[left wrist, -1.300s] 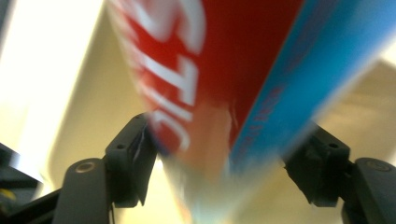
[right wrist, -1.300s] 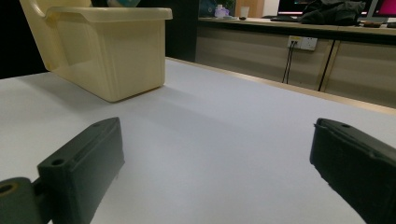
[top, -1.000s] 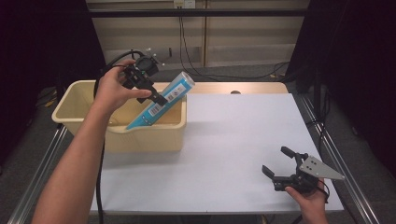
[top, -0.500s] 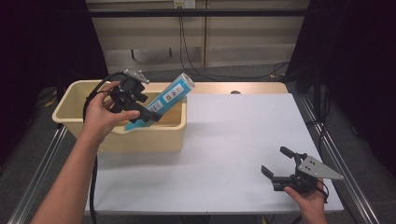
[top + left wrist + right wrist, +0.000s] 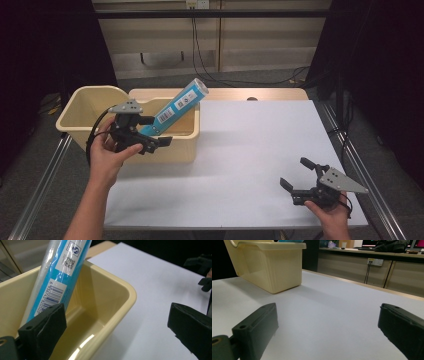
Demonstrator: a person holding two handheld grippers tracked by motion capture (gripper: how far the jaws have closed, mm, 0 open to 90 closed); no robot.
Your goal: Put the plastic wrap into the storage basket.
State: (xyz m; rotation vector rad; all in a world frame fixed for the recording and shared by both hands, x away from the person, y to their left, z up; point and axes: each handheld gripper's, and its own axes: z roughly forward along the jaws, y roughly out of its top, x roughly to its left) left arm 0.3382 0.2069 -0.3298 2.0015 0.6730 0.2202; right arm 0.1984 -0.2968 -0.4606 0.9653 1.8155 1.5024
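white table — both tongs open, empty; left gripper view: tube barcode in bin.

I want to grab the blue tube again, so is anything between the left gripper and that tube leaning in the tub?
Nothing visible. The left gripper is open beside the blue tube, which leans on the yellow tub's rim; its jaws have just been opening, nothing between them.

Tube let go, left hand pulls away!

The left gripper slides down and back from the blue tube, jaws just opened with nothing between them; the tube now leans alone in the beige bin.
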